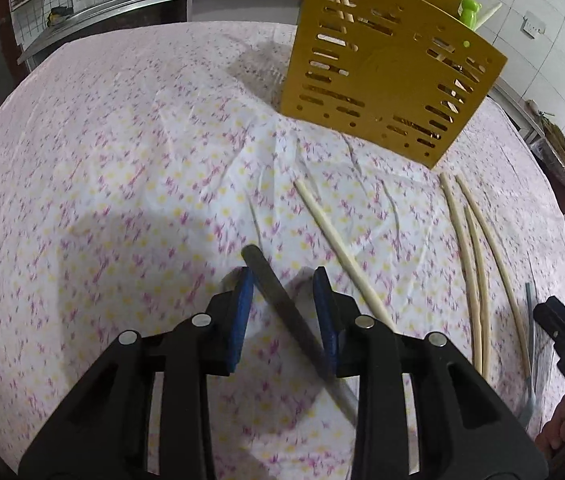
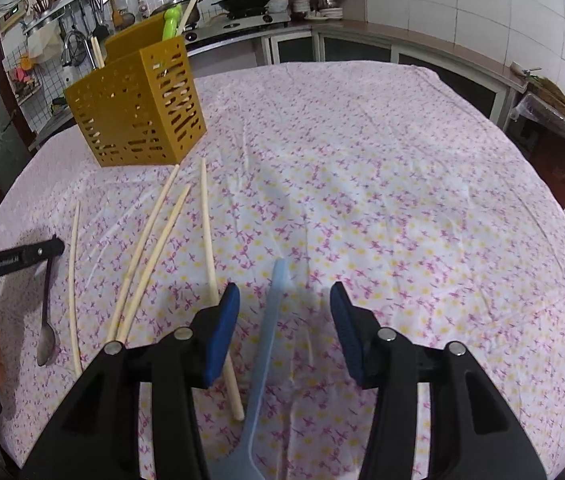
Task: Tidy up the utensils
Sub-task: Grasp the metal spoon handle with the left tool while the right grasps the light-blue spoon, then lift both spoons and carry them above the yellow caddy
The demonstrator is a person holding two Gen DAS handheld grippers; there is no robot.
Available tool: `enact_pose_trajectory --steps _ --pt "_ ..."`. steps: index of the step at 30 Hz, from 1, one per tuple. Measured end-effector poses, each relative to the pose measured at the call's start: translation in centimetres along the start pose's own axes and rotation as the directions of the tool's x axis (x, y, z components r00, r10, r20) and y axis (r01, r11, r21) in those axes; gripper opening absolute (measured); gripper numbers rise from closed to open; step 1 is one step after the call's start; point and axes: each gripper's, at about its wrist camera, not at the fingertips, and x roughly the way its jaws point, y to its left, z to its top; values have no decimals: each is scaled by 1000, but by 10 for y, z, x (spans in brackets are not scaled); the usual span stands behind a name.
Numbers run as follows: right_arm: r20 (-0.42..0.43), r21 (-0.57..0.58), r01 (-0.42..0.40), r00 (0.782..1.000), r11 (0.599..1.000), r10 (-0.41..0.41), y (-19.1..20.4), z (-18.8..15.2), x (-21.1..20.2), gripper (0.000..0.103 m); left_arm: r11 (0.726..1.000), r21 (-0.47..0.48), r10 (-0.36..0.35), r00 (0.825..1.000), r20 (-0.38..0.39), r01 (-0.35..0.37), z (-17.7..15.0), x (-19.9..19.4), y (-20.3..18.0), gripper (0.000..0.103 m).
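A yellow perforated utensil holder (image 1: 386,80) stands on the floral tablecloth, also in the right wrist view (image 2: 138,114), with chopsticks and a green utensil (image 2: 171,21) inside. My left gripper (image 1: 284,304) is open, its blue pads either side of a metal spoon handle (image 1: 282,300) lying on the cloth. The spoon (image 2: 45,320) shows in the right wrist view under the left gripper's tip. Several pale chopsticks (image 1: 474,264) (image 2: 150,256) lie loose. My right gripper (image 2: 284,320) is open over a pale blue plastic utensil (image 2: 268,340), not touching it.
The round table's cloth (image 2: 382,200) stretches far and right. A kitchen counter with a stove (image 2: 250,16), pans and hanging tools runs behind. A shelf and wrapped items (image 2: 558,120) stand at the right.
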Motion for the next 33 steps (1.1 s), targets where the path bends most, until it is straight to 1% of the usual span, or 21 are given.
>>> enact_pose_trajectory --steps 1,2,3,6,7,8,9,11,12,18,19,22,24,25,28,33 --pt "-6 -7 0 1000 1000 0 2 1 3 45 1000 5 -2 1000 3 2 3 2 -3 34" --pt "-13 -13 -1 1000 1000 1 4 2 7 42 1000 7 -14 1000 5 14 4 4 -6 38" --pt "-21 -15 -2 1000 1000 2 5 3 11 37 1000 13 -20 1000 6 20 6 5 -8 38" --pt "-36 -18 11 999 1000 -12 9 4 21 27 998 55 -31 999 23 30 7 9 -19 38" --pt "-35 -24 18 999 1000 -19 10 6 22 25 998 55 -41 999 25 39 7 9 -19 34" --pt "-36 -25 18 999 1000 -19 10 7 23 19 997 49 -64 998 25 63 8 9 -17 28" --pt "-38 -27 18 999 999 -19 11 9 24 14 996 43 -85 996 18 84 10 10 -17 23" --pt "-38 -30 22 999 999 -23 12 10 25 11 995 64 -82 996 21 80 9 12 -16 17" --pt "-38 -32 24 999 999 -25 12 11 26 10 995 73 -75 997 24 73 9 13 -17 16" --pt "-44 -35 23 999 999 -24 13 16 30 10 992 123 -25 1000 0 25 11 15 -25 16" --pt "-45 -34 22 999 999 -24 12 16 30 10 992 122 -18 1000 -4 19 13 17 -27 19" --pt "-44 -37 24 999 999 -26 13 18 32 10 992 125 5 1000 2 -5 16 22 -36 19" --pt "-43 -36 22 999 999 -24 12 17 31 10 990 137 25 999 22 -28 14 23 -41 18" --pt "-43 -36 22 999 999 -24 13 18 32 10 990 137 29 999 27 -33 13 23 -43 15" --pt "-42 -29 18 999 999 -19 12 17 31 8 994 104 13 1000 24 -15 16 22 -39 8" --pt "-24 -15 2 1000 1000 -3 11 18 23 7 997 73 -24 999 23 22 13 12 -29 8"
